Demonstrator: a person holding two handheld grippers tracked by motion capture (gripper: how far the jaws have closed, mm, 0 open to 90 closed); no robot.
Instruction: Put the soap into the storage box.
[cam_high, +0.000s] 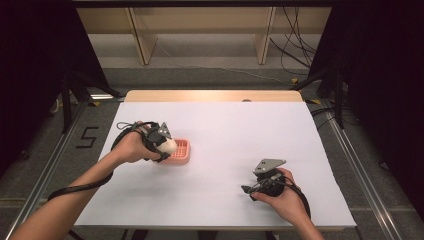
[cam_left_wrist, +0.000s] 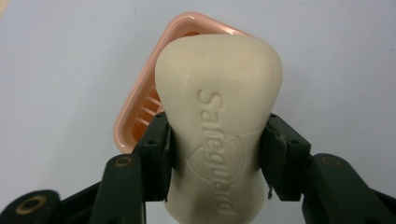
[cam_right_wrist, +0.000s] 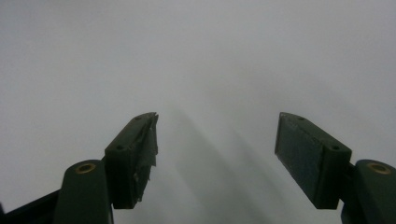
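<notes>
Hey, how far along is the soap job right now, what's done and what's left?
Done: the left gripper has the soap bar clamped by its waist. In hand: it holds the bar above the pink soap dish. Left: lowering it in and letting go. The right gripper sits open over the white table.

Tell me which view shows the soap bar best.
The left gripper view: the soap bar sits close up between the left claw, its embossed lettering readable. The high view shows it small, partly hidden by the hand, at the pink soap dish.
</notes>
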